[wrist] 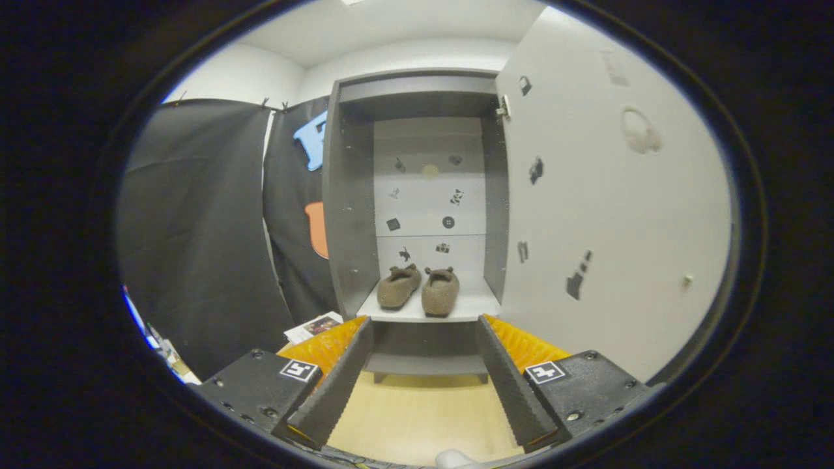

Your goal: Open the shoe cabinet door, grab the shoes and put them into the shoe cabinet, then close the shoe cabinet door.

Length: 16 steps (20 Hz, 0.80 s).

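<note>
The claw (423, 326) stands wide open with nothing between its two fingers, which are long ridged bars running forward over a pale wood-look floor (417, 417). Each finger's mount carries a small square black-and-white marker. Beyond the fingertips, well apart from them and framed in the gap between them, stands the shoe cabinet (417, 195), its boxy grey carcass raised a little off the floor. The shoes (419, 288), a pair of soft brown slippers with a fuzzy, felt-like surface and small rounded nubs at the far end, lie side by side on the cabinet's bottom shelf (472, 306), near its front edge and towards its middle, the two touching or nearly so, the left one angled slightly outward. The shelf is smooth and pale; the cabinet's back panel is light grey with several small dark stickers scattered on it, too small to make out. The shoe cabinet door (619, 208) hangs open to the right of the fingers, hinged at the cabinet's right front edge, a flat light-grey slab with a few dark stickers and a small knob near its outer edge. Some printed papers (313, 327) lie on the floor by the cabinet's lower left corner; no writing on them can be read
</note>
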Each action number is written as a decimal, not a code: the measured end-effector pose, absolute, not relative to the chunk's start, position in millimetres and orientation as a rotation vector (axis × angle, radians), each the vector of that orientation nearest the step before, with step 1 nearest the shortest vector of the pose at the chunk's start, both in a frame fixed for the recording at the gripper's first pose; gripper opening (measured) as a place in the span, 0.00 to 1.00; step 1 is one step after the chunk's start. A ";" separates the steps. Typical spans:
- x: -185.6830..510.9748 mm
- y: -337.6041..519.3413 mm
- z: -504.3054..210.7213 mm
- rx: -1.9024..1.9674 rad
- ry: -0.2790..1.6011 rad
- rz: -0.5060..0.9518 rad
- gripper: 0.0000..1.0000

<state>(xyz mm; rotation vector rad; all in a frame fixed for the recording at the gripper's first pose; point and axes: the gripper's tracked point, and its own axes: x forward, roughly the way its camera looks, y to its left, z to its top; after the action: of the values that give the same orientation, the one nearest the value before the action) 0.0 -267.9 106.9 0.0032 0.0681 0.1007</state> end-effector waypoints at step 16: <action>-98.0 -504.8 119.9 0.060 0.029 -0.129 1.00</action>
<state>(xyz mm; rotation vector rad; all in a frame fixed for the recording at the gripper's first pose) -98.0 -504.8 119.9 0.0602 0.0292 -0.1291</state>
